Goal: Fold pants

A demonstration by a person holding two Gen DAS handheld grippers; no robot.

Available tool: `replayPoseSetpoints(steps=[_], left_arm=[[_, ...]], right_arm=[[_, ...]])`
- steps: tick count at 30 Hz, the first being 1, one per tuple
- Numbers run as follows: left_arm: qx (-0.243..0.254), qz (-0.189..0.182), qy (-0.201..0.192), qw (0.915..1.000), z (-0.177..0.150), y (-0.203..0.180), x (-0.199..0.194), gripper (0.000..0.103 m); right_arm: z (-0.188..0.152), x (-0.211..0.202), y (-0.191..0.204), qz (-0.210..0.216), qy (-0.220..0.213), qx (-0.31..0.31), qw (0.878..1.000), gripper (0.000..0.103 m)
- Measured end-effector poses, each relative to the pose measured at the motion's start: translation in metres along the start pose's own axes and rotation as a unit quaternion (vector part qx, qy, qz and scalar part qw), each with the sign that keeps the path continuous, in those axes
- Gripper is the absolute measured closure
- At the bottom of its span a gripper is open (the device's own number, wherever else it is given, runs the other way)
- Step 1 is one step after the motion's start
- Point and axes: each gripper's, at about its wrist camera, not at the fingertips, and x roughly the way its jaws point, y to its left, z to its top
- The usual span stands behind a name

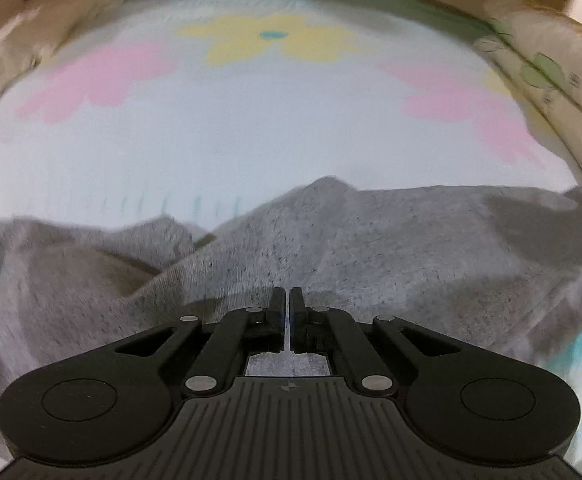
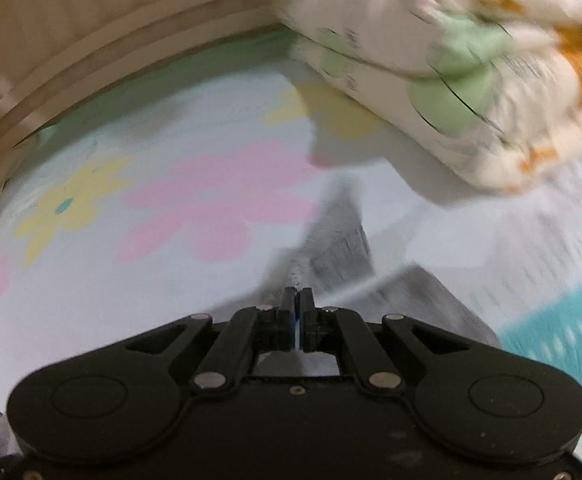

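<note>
Both jaws pinched on the grey pants (image 1: 371, 240): left hand-held gripper (image 1: 289, 292), right hand-held gripper (image 2: 298, 292). Lift evenly toward the pillow (image 2: 471, 80), keeping fabric taut.

A pale blue sheet (image 1: 251, 132) printed with flowers covers the bed. In the left wrist view a yellow flower (image 1: 269, 38) with a teal centre sits at 12 o'clock, pink flowers (image 1: 99, 80) at 10 and 2 o'clock. A cream pillow (image 2: 471, 80) with green and orange print lies at 1 o'clock in the right wrist view. A teal stripe (image 2: 563, 320) runs at 4 o'clock. A beige wooden frame (image 2: 91, 52) curves round the far edge.
</note>
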Motion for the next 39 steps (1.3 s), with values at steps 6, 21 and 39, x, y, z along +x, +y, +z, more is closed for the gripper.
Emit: replayPoseSetpoints(steps=[6, 21, 39], left_arm=[[0.102, 0.005, -0.05, 0.9935, -0.017, -0.017, -0.026, 0.1], [0.27, -0.014, -0.065, 0.9606, -0.089, -0.092, -0.008, 0.098], [0.167, -0.041, -0.074, 0.9823, -0.073, -0.082, -0.006, 0.098]], right_arm=[[-0.018, 0.003, -0.031, 0.008, 0.035, 0.043, 0.998, 0.101], [-0.02, -0.006, -0.039, 0.052, 0.025, 0.07, 0.996, 0.101], [-0.008, -0.005, -0.035, 0.084, 0.019, 0.074, 0.994, 0.101]])
